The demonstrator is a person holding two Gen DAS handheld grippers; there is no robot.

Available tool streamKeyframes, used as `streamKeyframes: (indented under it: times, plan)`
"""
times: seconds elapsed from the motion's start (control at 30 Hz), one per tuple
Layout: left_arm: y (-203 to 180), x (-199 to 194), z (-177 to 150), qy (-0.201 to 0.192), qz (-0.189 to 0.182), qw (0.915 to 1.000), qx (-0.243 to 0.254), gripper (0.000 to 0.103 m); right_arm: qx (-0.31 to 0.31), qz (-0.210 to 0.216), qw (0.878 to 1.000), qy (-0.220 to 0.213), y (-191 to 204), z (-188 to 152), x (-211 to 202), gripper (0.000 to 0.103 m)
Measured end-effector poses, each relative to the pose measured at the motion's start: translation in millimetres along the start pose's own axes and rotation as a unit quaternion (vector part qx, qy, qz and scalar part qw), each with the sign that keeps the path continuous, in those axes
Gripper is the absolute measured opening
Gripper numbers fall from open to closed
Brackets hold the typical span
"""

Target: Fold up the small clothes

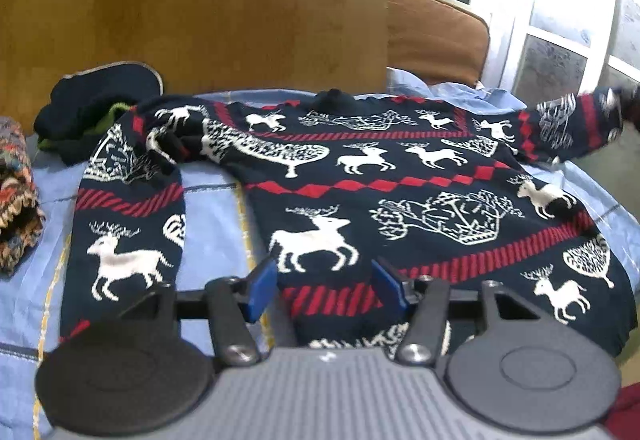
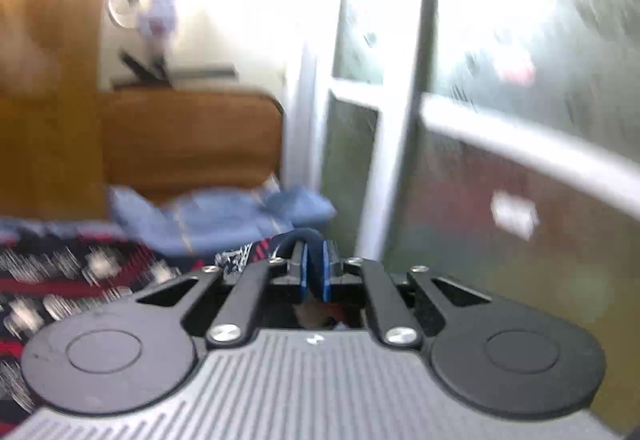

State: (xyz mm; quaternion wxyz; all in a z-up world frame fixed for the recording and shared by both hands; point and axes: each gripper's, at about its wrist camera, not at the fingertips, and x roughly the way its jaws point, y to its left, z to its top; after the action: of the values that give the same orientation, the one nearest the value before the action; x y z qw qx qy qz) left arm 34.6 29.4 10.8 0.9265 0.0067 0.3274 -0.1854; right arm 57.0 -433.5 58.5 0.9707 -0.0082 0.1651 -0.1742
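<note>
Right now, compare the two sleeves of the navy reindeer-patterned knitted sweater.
The left-side sleeve lies slack on the pale blue bedsheet, bent downward, untouched. The right-side sleeve stretches outward, lifted off the sheet; the right tool pinches its dark cuff. Both share white reindeer and red stripes.

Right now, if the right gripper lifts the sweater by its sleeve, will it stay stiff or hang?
The sweater is knit, so probably floppy. Its sleeve already stretches toward the right gripper; the body would likely drag across the sheet.

Matt knitted sweater (image 1: 360, 176) on smooth cotton sheet (image 1: 212, 216), against wooden headboard (image 1: 192, 4)
</note>
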Motion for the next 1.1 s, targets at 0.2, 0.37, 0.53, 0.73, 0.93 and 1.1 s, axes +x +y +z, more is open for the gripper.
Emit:
streamKeyframes:
  times: [0.2,0.37,0.53,0.73,0.93,1.1]
  plan:
    - [13,2,1,-0.005,-0.001,0.9999,-0.016,0.058,0.020,0.161,0.986,0.026,62,53,8,0.010]
    - [29,-6,-1,-0.014,0.010,0.9992,-0.036,0.059,0.007,0.278,0.957,0.079,163,69,35,0.010]
    - [46,-14,2,-0.018,0.033,0.9981,-0.049,0.059,-0.008,0.390,0.908,0.152,267,63,75,0.026]
    - [56,-11,23,-0.025,0.039,0.9976,-0.051,0.061,0.011,0.353,0.929,0.107,219,61,83,0.031]
    - [36,36,83,-0.029,0.016,0.9991,-0.026,0.080,0.040,0.244,0.960,0.133,131,15,118,0.033]
    - [26,102,131,0.020,-0.074,0.9921,-0.099,0.080,0.118,0.208,0.954,0.179,89,-35,147,0.034]
